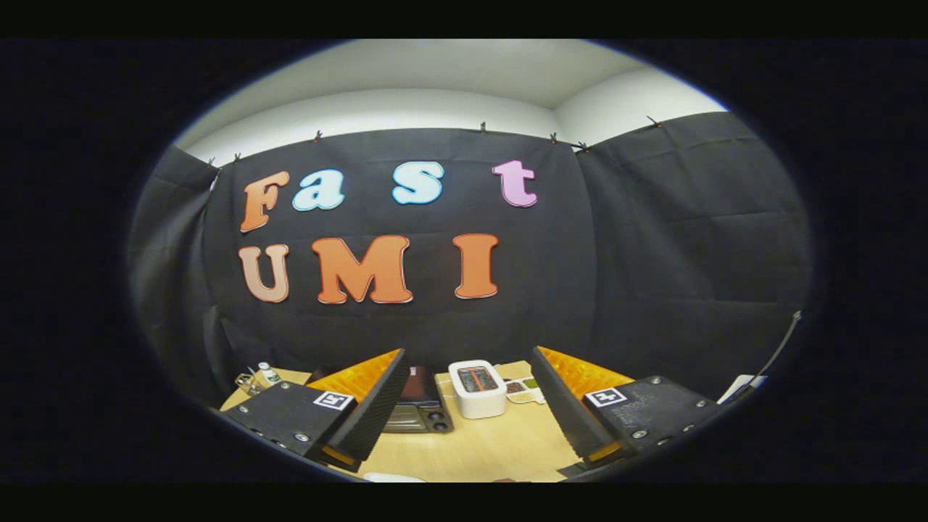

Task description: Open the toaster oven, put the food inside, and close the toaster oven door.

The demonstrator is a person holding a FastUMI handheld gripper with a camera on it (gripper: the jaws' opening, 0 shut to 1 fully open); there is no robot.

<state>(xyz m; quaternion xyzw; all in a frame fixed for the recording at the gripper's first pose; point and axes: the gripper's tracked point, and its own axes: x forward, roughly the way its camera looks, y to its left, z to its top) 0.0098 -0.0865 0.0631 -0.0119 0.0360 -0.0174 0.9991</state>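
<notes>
Gripper [467,413] spread wide above the table [500,446], holding nothing, toaster oven [419,409] and white toaster [477,389] far ahead.

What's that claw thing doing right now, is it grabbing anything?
Gripper: open, fingers spread wide, holding nothing. It hangs above the wooden table, with the toaster oven and a white toaster beyond the fingers.

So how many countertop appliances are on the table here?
2: a dark toaster oven partly behind the left finger, and a white toaster beyond the open gripper. Others may be hidden.
</notes>
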